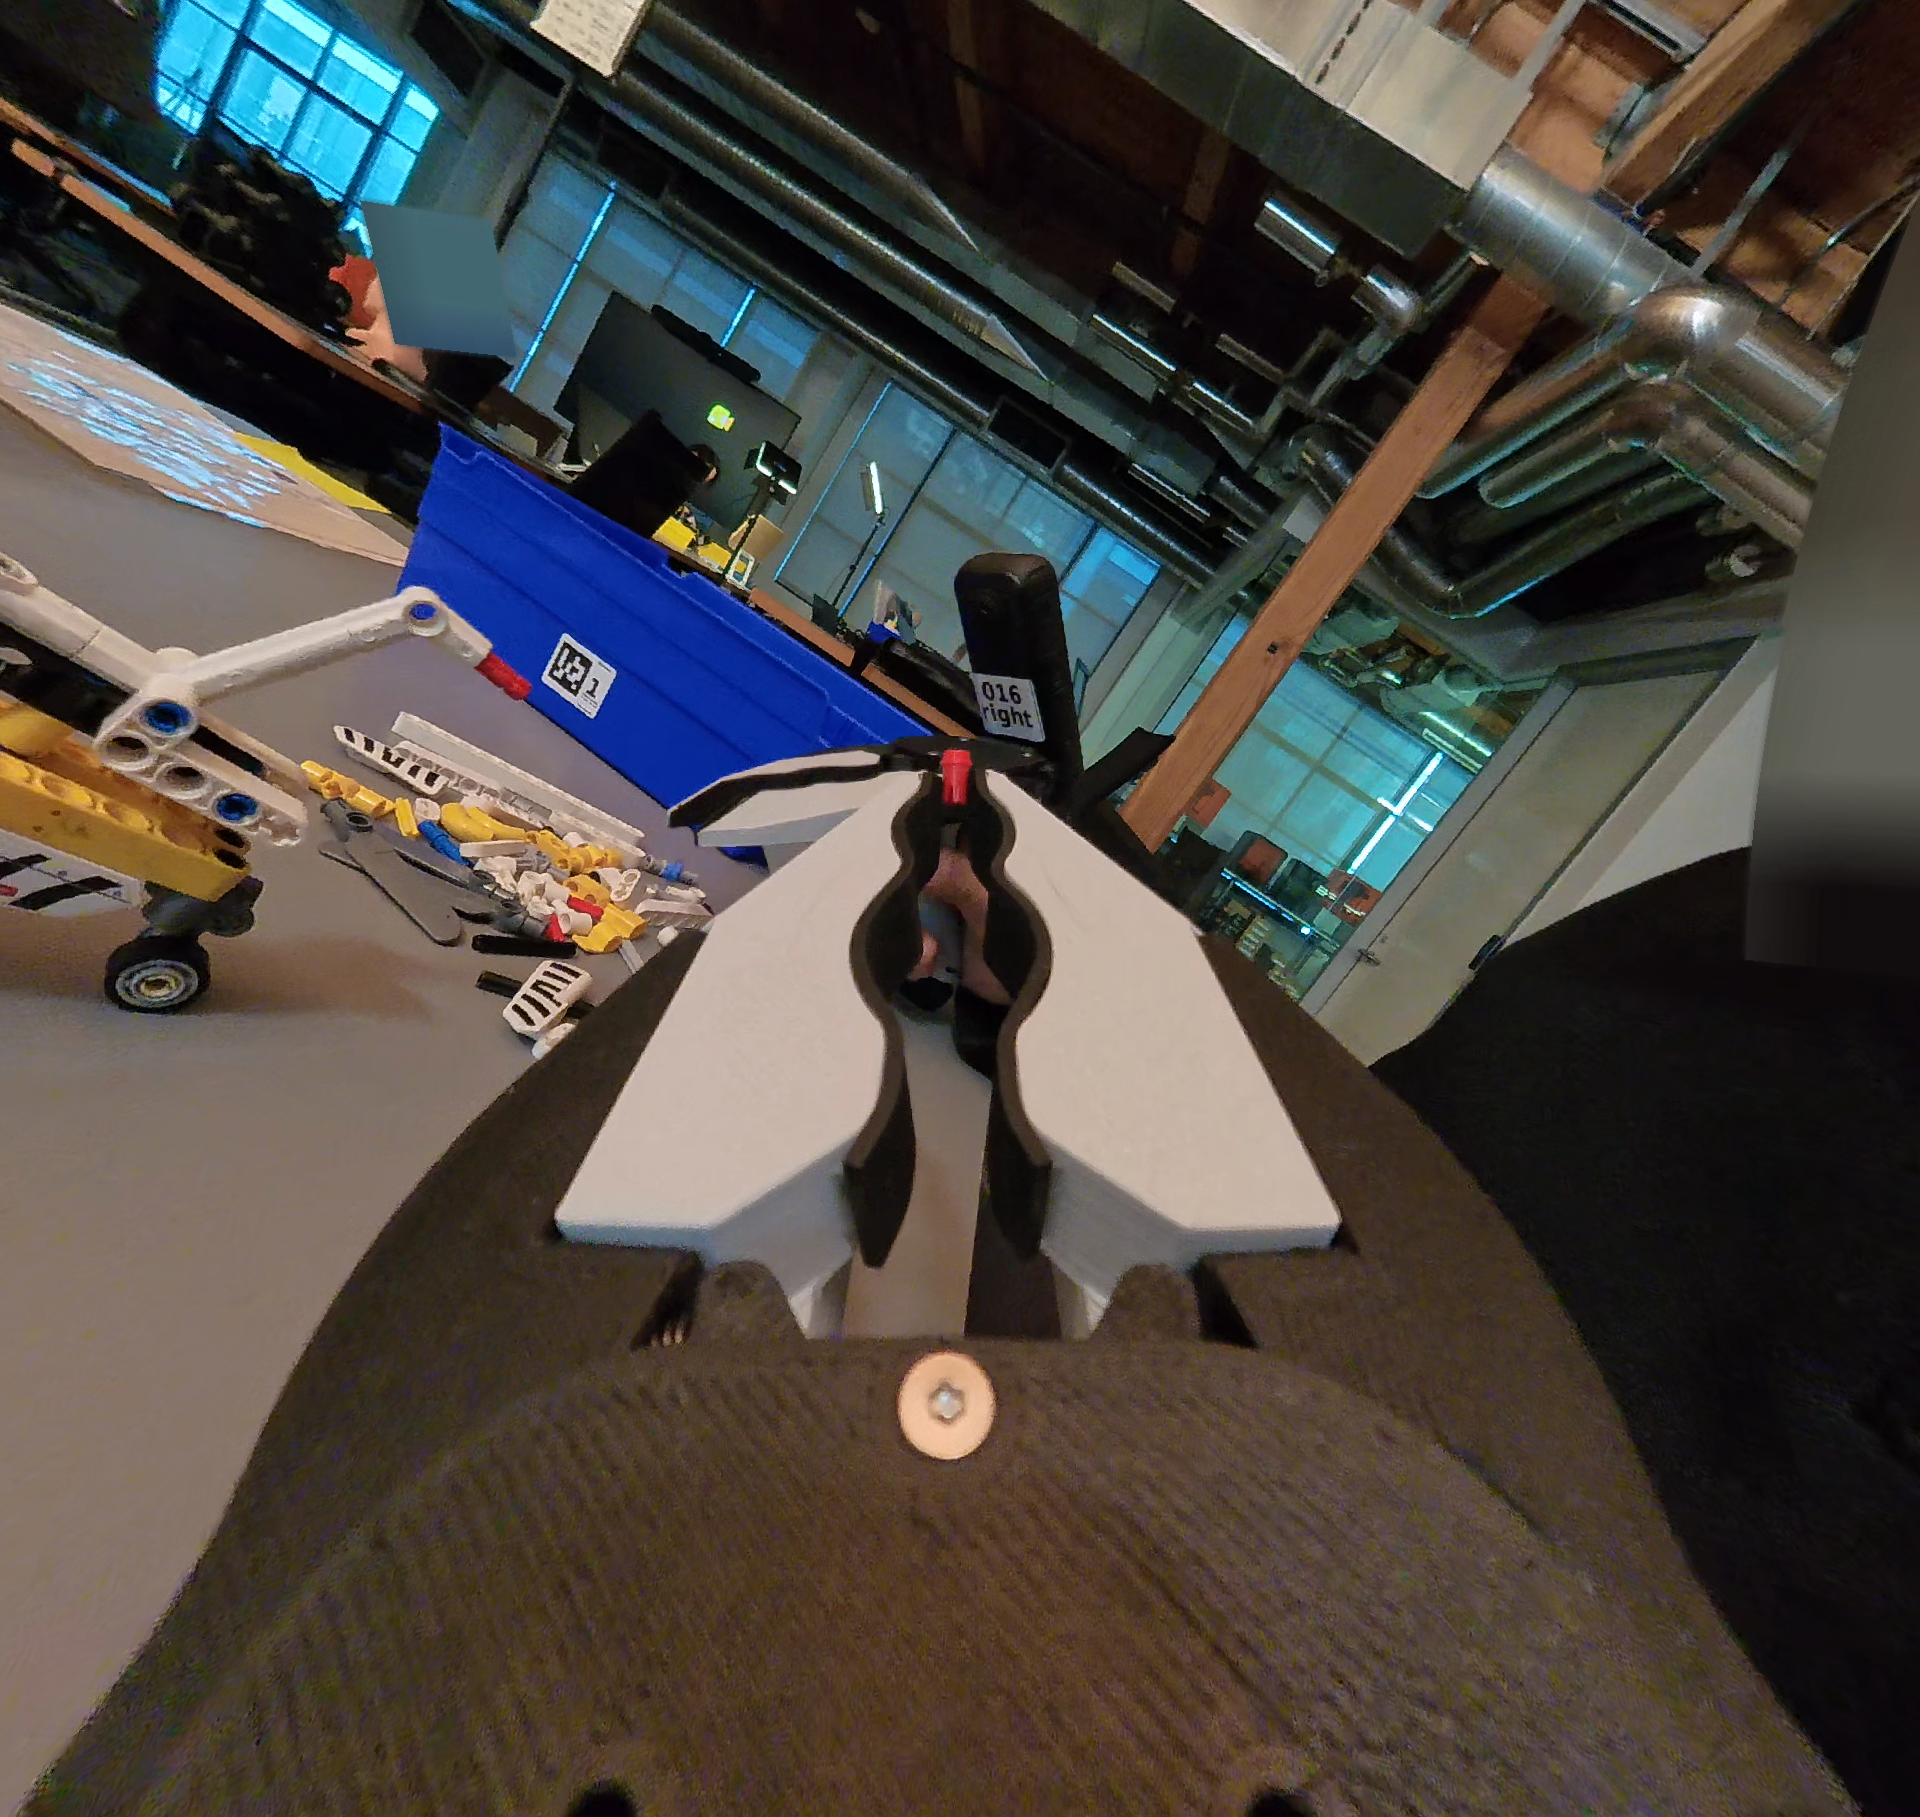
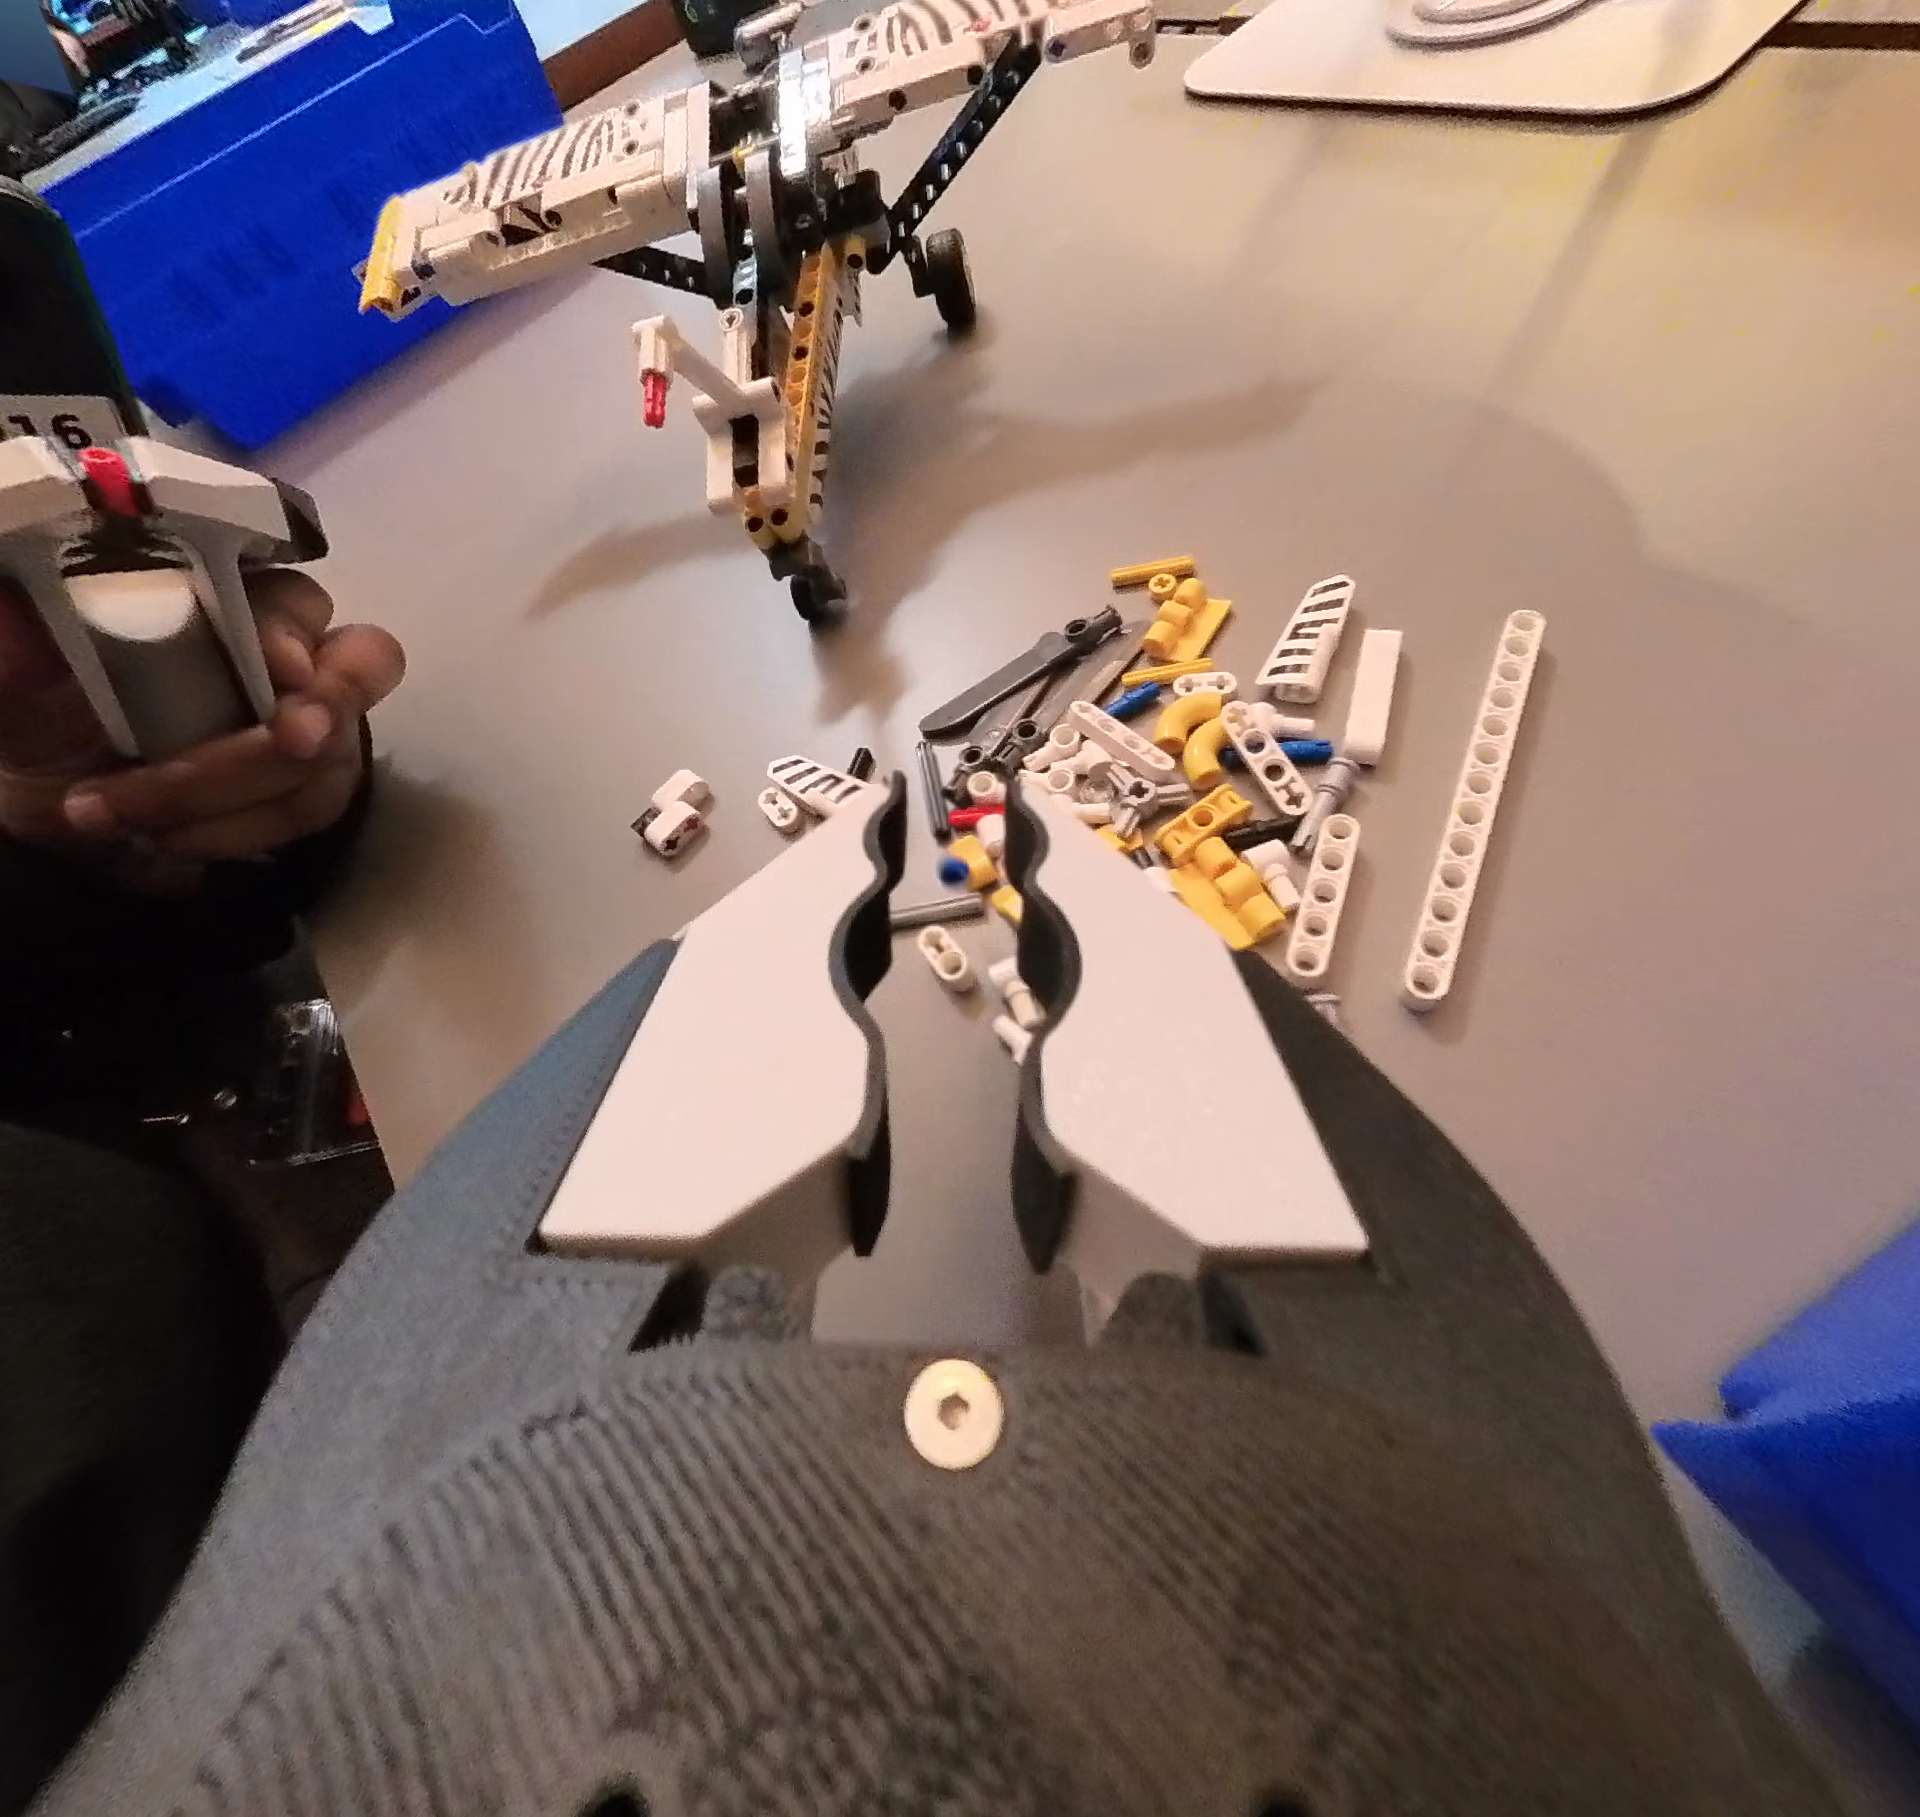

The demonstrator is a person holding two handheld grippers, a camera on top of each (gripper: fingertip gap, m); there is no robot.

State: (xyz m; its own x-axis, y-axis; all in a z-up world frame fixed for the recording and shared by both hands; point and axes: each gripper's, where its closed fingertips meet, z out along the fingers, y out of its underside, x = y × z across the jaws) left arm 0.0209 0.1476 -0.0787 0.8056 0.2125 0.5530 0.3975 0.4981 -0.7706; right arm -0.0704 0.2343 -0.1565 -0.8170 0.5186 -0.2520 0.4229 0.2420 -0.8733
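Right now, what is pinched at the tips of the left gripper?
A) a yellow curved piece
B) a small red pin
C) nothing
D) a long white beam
B: the left gripper is closed on a small red pin, also seen in the right wrist view.

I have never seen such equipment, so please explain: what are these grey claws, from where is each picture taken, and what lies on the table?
A person holds one hand-held claw in each hand; each carries a camera looking along its fingers. The left claw is shut on a small red pin, also visible in the right view. The right claw is open, holding nothing, above a pile of loose building-toy parts on the grey table. Beyond stand a part-built toy aeroplane and a blue bin.
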